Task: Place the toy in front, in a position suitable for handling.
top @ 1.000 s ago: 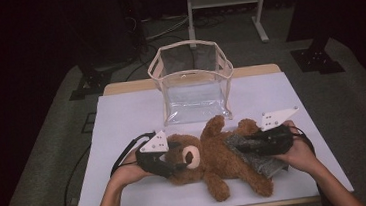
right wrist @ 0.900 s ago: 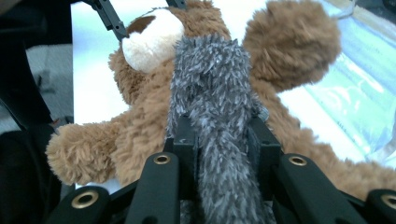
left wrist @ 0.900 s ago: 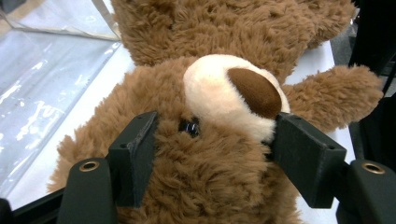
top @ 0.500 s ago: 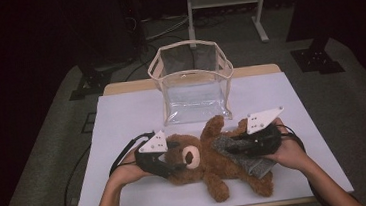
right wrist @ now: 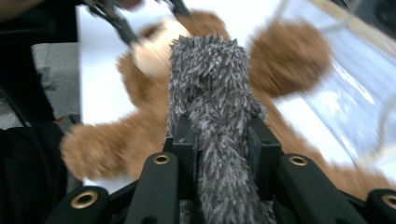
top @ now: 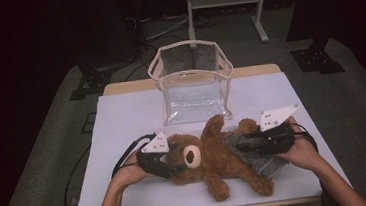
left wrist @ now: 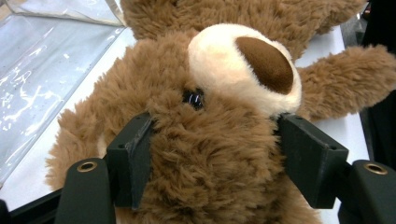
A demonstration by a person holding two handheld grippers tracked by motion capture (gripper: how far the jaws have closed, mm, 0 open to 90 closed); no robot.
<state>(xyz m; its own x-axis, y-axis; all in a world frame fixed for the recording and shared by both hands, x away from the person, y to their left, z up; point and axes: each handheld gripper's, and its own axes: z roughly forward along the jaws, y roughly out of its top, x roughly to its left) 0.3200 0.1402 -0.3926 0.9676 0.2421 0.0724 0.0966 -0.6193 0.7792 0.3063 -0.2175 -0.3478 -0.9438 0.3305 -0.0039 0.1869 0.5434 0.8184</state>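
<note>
- Since a second ago, our right gripper (top: 247, 145) has slid inward over the teddy bear (top: 211, 158), carrying the grey fuzzy cloth (right wrist: 212, 107) with it.
- Its jaws are pinched tight on that cloth.
- Our left gripper (left wrist: 212, 154) clamps the bear's head, jaws wide apart.
- Bear lies on the white table (top: 122, 118), in front of the clear bag (top: 191, 82).
- We can read no writing anywhere.

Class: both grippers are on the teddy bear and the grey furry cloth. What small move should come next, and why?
Probably draw the right gripper a little further across the bear's belly. Its jaws are shut on the grey furry cloth, which covers only the side of the teddy bear. The left gripper is clamped on the bear's head, pinning it on the table, so the bear should stay put.
</note>
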